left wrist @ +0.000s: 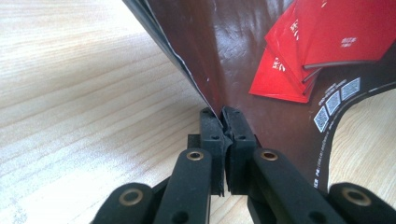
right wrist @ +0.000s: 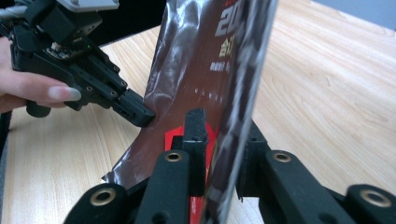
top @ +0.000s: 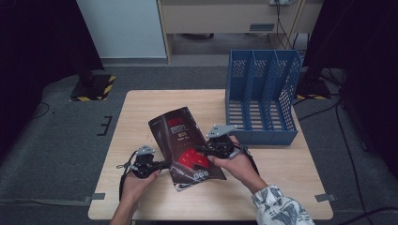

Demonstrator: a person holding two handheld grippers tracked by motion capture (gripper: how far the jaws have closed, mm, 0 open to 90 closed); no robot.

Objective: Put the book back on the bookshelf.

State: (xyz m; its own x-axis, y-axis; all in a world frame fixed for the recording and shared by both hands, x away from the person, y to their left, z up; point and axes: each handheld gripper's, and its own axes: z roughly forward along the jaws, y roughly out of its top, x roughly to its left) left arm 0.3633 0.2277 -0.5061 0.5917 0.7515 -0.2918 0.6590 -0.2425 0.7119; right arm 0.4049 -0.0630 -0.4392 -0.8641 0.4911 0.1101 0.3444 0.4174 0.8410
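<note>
The dark brown magazine, its cover printed with red booklets and small QR squares, is held above the light wooden table, tilted, between the two grippers. The left gripper has its jaws clenched on the magazine's lower left edge; in the left gripper view the two black pads meet tightly with only the thin edge of the pages pinched between them, and the glossy cover fans up and to the right above bare wood.

The right gripper reaches in from the magazine's right side. In the right gripper view its jaws straddle the magazine's edge, one jaw on each face, with a small gap showing on the printed side, so the grip looks loose rather than tight. No earlier frame lets me say more than that. The same view shows the left gripper farther off, biting the cover's far edge, with the person's fingers wrapped around its body.

A blue perforated file organiser with three slots stands at the table's far right corner, well apart from the magazine.
</note>
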